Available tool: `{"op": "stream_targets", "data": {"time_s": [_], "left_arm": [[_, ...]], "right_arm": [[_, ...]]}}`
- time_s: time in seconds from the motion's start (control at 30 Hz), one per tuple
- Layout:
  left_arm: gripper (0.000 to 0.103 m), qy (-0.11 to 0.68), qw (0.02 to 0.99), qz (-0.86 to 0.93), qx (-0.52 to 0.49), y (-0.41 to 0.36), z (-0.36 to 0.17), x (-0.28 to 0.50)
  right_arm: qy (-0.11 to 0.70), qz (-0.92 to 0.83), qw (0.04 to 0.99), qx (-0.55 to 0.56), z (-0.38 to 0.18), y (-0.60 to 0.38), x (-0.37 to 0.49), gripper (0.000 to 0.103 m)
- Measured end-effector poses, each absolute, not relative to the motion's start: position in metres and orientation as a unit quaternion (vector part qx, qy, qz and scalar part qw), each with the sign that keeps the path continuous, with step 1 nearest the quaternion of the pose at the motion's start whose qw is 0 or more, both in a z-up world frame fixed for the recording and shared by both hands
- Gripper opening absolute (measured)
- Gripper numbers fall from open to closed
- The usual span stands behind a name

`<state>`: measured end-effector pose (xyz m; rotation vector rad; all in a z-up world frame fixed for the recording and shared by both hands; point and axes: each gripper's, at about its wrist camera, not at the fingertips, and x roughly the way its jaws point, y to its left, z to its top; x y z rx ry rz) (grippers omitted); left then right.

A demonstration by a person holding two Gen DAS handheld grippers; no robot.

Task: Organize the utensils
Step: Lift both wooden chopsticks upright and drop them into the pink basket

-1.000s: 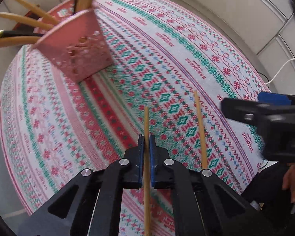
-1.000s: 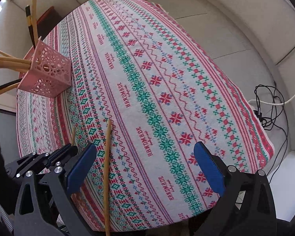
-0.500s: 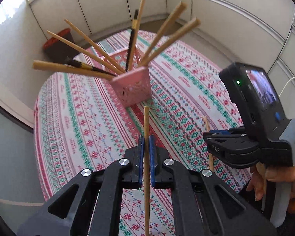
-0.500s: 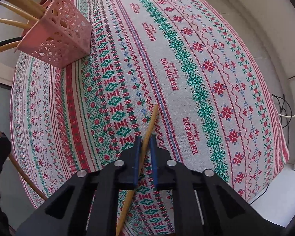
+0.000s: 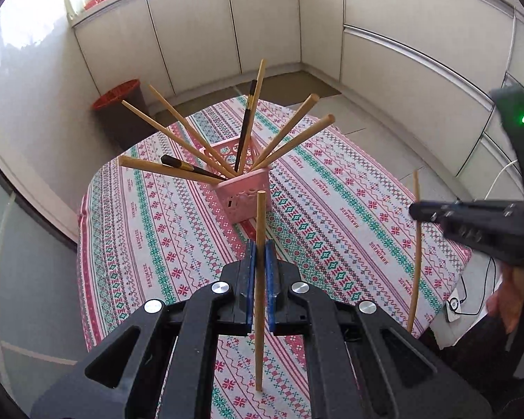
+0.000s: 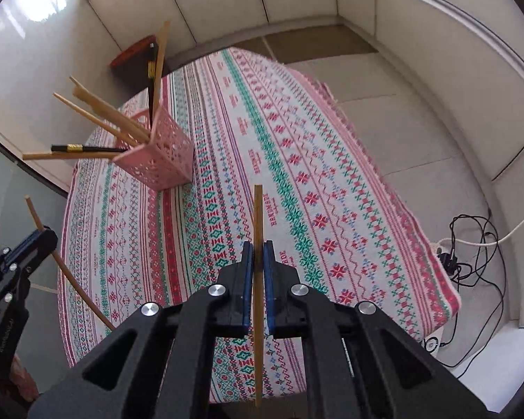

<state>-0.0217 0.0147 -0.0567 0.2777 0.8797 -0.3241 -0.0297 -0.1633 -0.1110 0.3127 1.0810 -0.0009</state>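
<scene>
A: Landmark is the pink basket (image 5: 242, 193), square plastic, lacy cut-out walls. It stands on the worktop (image 5: 349, 216), which is covered by a woven cloth with red, green and pink cross-stitch bands.

B: What's in the basket?

A: A fan of chopsticks (image 5: 290, 138), mostly pale round wood, leaning out over the rim in all directions. Two are dark lacquered with a gold band; one of them (image 5: 245, 122) stands nearly upright.

B: Left hand-held gripper (image 5: 261, 272)?

A: Clamped on a wooden chopstick (image 5: 260, 244). Blue pads pinch it around mid-length. Smooth, round, light wood. Its top end lines up in front of the basket's near wall in the left wrist view, and the stick is clear of the cloth.

B: Right one?

A: Right hand-held gripper (image 6: 258, 272) has just been closing, and a second wooden chopstick (image 6: 258, 223) sits between the pads, pinched. This one looks thinner, squarer at the tip. It stands right of the basket and nearer the camera, also off the cloth.

B: Do they see each other?

A: Yes. From the left wrist view, the right tool is at the right edge, black housing with a green light, stick hanging through it. From the right wrist view, the left tool is lower left of the basket, stick tilted.

B: Anything else?

A: Red-rimmed bin (image 5: 117, 96) on the floor beyond the basket, black cables (image 6: 471, 244) on the floor to the right.
</scene>
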Motion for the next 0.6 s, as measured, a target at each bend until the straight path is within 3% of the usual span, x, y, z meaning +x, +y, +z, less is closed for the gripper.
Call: {"op": "stream_targets", "data": {"time_s": [0.3, 0.6], "left_arm": [[0.005, 0.394, 0.896, -0.19, 0.078, 0.026, -0.02, -0.039], [0.005, 0.328, 0.923, -0.195, 0.043, 0.033, 0.056, -0.026]], "right_arm": [[0.449, 0.014, 0.883, 0.134, -0.041, -0.177, -0.053, 0.006], [0.354, 0.012, 0.924, 0.144, 0.064, -0.194, -0.037, 0.006]]}}
